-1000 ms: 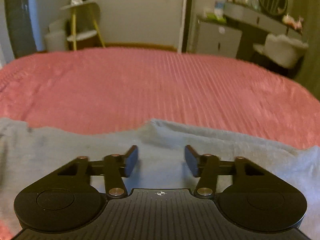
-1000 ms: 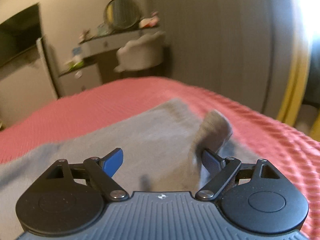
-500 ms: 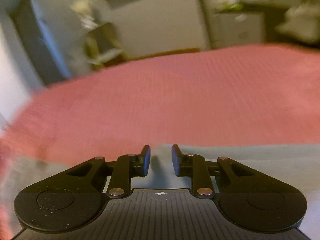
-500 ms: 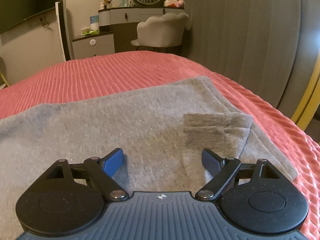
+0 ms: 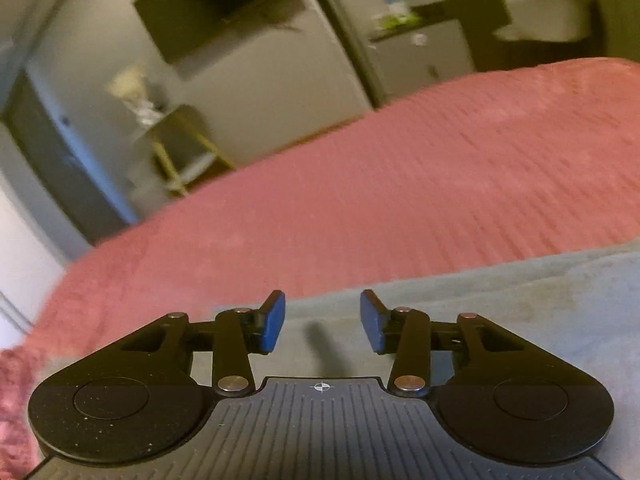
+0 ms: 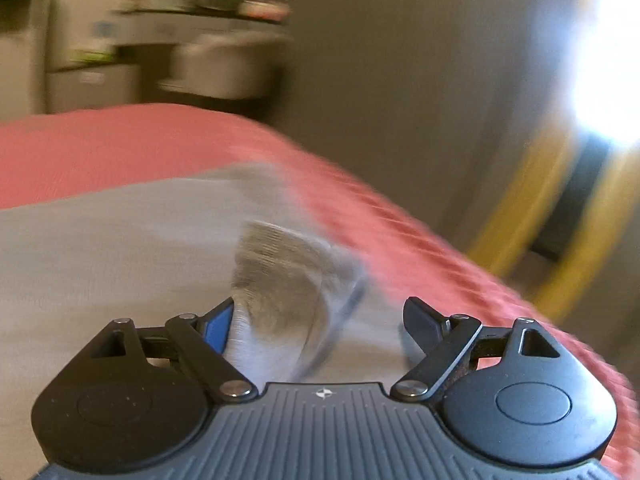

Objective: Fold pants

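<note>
Pants (image 5: pixel 500 312), grey and soft, lie spread flat on the pink ribbed bedspread (image 5: pixel 400 184), and both of my grippers hang low over them. My left gripper (image 5: pixel 322 320) points down at the near part of the cloth, close to the edge where grey meets pink; its blue pads are parted and its jaws are opening, with only flat fabric showing in the gap and neither pad pressing on anything. A thin dark shadow falls on the cloth between them.

In the right wrist view the pants (image 6: pixel 100 248) run away to the left, and the bedspread (image 6: pixel 420 248) drops off at the right toward a bright doorway. My right gripper (image 6: pixel 320 320) stands wide. A ribbed cuff (image 6: pixel 288 272) of the pants stands up off the cloth just in front of it, curled over, with its lower part lying between my fingers and against the left blue pad (image 6: pixel 216 326). The right finger is well apart from it, so nothing is clamped. This view is badly smeared, so I can't say for sure whether the cuff truly rests on that pad or only sits just beside it.

Beyond the bed, blurred, stand a pale chair (image 6: pixel 224 64) and a small side table (image 5: pixel 180 148) with yellow legs.
</note>
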A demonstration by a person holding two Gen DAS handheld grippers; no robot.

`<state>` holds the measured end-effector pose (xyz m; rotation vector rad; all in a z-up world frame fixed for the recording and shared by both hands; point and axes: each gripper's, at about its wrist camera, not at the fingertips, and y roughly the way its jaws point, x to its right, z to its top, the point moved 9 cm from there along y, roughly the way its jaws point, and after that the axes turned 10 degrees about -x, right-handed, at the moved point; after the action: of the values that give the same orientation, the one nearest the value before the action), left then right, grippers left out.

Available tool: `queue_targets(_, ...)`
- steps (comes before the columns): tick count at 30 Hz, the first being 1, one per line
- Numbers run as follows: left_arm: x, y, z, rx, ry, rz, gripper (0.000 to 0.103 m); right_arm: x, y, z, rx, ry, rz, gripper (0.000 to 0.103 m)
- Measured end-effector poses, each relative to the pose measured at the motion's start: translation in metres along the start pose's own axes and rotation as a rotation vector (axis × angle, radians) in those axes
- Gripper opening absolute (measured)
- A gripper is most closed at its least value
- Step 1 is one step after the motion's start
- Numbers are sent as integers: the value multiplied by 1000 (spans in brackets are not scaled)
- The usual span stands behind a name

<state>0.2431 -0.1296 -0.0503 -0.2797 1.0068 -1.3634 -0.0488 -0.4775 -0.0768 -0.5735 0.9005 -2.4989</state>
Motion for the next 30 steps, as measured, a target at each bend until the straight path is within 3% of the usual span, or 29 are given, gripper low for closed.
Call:
queue_targets(3,-6,-18,-10,-34,-57,-184,54,33,6,0,-25,146,-67,86)
queue_targets(7,-4,-51,-48,-104,-120,-397,58,42,1,5,4,231,-9,86)
queue_targets(10,12,-78,-82,-121,-103,-487,69,31,-11,10,52,216,88,86)
queue_targets(11,16,-83,-88,-130,-94,-501,73,24,-15,11,68,199,132,86)
queue_targets(16,27,-82,-97,-180,-115,-540,73,-22,-31,10,116,25,284,86)
queue_targets(18,25,-90,-99,-173,-121,-544,75,-37,-43,8,133,-11,389,86)
queue_targets(20,23,-94,-100,-167,-129,-547,80,-54,-51,2,115,-54,505,86)
queue_targets(22,21,-103,-103,-154,-137,-553,86,-65,-44,-4,30,-87,571,86)
queue_targets(24,20,-103,-105,-132,-136,-535,87,-66,-23,-13,-73,-113,508,86)
queue_targets(27,23,-98,-108,-120,-130,-494,87,-43,-11,-5,-31,-70,388,86)
queue_targets(29,27,-95,-107,-122,-131,-501,88,-15,-3,0,-33,31,291,86)
queue_targets(30,27,-94,-107,-121,-132,-492,89,-1,-2,1,-30,96,289,86)
